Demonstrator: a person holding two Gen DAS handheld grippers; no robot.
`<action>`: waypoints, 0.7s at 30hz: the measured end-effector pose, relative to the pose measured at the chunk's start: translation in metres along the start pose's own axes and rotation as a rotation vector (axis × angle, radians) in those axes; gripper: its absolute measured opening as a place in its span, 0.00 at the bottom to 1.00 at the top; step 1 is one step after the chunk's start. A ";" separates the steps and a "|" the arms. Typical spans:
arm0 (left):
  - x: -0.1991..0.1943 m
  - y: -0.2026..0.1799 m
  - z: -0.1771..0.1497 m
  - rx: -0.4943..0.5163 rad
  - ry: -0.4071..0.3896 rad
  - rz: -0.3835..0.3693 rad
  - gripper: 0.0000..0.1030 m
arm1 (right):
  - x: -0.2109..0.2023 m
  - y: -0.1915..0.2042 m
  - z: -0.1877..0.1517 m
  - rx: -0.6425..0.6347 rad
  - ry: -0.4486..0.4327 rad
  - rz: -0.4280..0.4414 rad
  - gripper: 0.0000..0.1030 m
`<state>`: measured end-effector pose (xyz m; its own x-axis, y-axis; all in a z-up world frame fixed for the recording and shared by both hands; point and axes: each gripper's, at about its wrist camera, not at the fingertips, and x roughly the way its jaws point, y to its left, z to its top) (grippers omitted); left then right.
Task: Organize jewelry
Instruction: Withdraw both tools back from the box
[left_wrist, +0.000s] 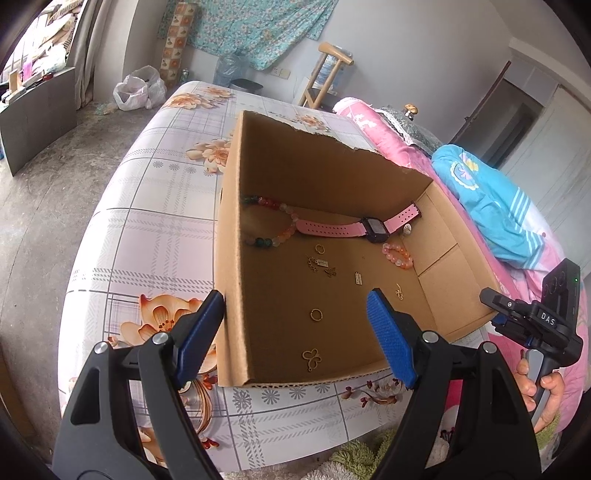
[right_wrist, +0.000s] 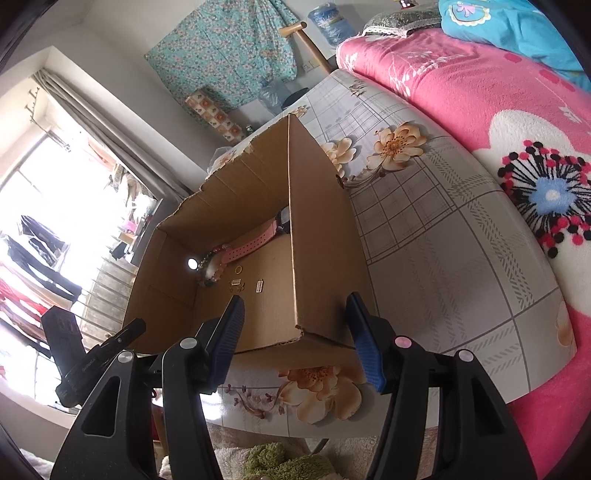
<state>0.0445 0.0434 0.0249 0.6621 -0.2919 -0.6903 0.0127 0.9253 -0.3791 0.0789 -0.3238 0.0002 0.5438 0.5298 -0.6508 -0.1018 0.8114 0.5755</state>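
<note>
now hovering, both sets of fingers spread wide, gripping nothing.
cardboard box (left_wrist: 454, 236) on tabletop (left_wrist: 147, 236), pink watch (left_wrist: 332, 227) inside.

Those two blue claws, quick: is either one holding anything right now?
Left gripper: open, holding nothing, straddling the left wall of the cardboard box.
Right gripper: open, holding nothing, at the box's near right corner.

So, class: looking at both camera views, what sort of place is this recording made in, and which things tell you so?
Most likely a bedroom at home. A bed with a pink blanket stands beside the table, clothes hang by the window, and a floral cloth hangs on the wall.
</note>
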 end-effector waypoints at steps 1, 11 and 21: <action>-0.001 0.000 -0.001 0.001 -0.005 0.002 0.73 | -0.001 -0.002 -0.001 0.003 -0.003 0.010 0.56; -0.047 0.000 -0.018 -0.043 -0.108 0.072 0.82 | -0.036 0.011 -0.019 -0.089 -0.101 -0.051 0.64; -0.065 -0.032 -0.031 0.018 -0.108 0.195 0.90 | -0.047 0.063 -0.052 -0.216 -0.063 -0.094 0.79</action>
<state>-0.0227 0.0252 0.0627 0.7298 -0.0799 -0.6789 -0.1111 0.9661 -0.2331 0.0033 -0.2845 0.0411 0.6094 0.4383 -0.6607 -0.2199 0.8941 0.3903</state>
